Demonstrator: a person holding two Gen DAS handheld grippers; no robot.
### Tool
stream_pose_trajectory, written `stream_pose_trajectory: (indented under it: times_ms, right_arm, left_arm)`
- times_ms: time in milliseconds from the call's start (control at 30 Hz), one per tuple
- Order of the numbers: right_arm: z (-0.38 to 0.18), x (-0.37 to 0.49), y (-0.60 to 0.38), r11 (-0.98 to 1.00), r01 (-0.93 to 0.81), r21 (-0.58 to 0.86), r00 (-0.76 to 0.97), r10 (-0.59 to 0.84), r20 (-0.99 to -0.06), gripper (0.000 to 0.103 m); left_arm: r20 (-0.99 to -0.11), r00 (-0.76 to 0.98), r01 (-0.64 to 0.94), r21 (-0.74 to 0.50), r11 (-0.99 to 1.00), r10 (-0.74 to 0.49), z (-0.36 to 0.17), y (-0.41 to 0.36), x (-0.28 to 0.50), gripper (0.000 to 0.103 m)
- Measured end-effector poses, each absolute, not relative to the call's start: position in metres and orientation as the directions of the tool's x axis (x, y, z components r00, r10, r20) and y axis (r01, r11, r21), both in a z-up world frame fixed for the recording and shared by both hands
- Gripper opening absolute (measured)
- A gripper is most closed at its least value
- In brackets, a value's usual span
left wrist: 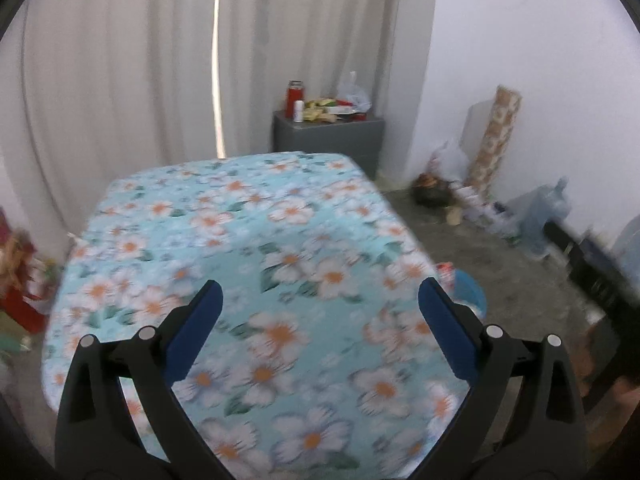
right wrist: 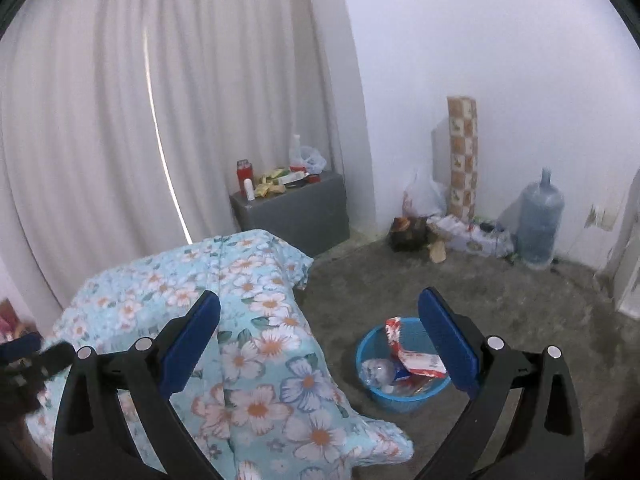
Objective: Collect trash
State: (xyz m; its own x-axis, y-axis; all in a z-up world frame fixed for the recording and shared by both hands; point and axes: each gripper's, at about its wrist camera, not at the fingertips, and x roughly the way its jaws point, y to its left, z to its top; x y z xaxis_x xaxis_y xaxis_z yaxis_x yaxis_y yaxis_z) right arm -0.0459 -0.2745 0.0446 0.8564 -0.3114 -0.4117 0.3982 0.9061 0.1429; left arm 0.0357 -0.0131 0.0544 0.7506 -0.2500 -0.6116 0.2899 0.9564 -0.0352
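Left gripper (left wrist: 320,300): spread, empty, above floral cloth (left wrist: 248,264)
Right gripper (right wrist: 320,308): spread, empty
Blue basket (right wrist: 368,346): holds wrappers, bottle
Advice: scan cloth before ending

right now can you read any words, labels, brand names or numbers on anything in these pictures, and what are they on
No text is legible in either view.
Red and white wrapper in the blue basket: printing is too blurred to read.
Flat box on the grey cabinet: too small to read.
Red bottle there: no readable label.
Packets along the wall: too small and blurred.
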Motion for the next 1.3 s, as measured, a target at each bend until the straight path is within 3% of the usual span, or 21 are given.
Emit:
stream_pose_trajectory:
  times_ms: [67,233,400,600,700,1300]
  right_arm:
    - [0.047,-0.046,-0.266,0.906,0.406,0.115,0.85,-0.328,-0.413,0.097]
    - [0.061,-0.053,-0.253,0.913,0.38,0.146,0.87,-0.3,-0.392,0.097]
    - [0.051,-0.044,-0.242,0.927,0.37,0.058,0.807,-0.29,-0.515,0.097]
    - [0.005,-0.04,-0.239,0.933,0.358,-0.027,0.67,-0.277,-0.689,0.096]
    - [-0.014,-0.046,-0.237,0.933,0.353,-0.061,0.624,-0.284,-0.728,0.096]
    - [-0.04,-0.063,-0.242,0.909,0.377,-0.178,0.538,-0.371,-0.757,0.096]
  left_arm:
    - [-0.609,0.772,0.24,0.012,0.971,-0.184,0.05,-0.011,0.029,0.094]
    - [-0.633,0.754,0.213,-0.017,0.977,-0.175,0.042,-0.003,0.017,0.094]
    - [-0.715,0.696,0.163,0.066,0.984,-0.067,0.023,-0.01,0.019,0.094]
    - [-0.798,0.601,0.157,0.058,0.986,-0.049,-0.006,-0.01,0.018,0.094]
    - [-0.812,0.583,0.138,0.072,0.988,-0.022,-0.014,-0.009,0.02,0.094]
    - [-0.818,0.575,0.115,0.075,0.99,-0.004,-0.019,-0.006,0.028,0.094]
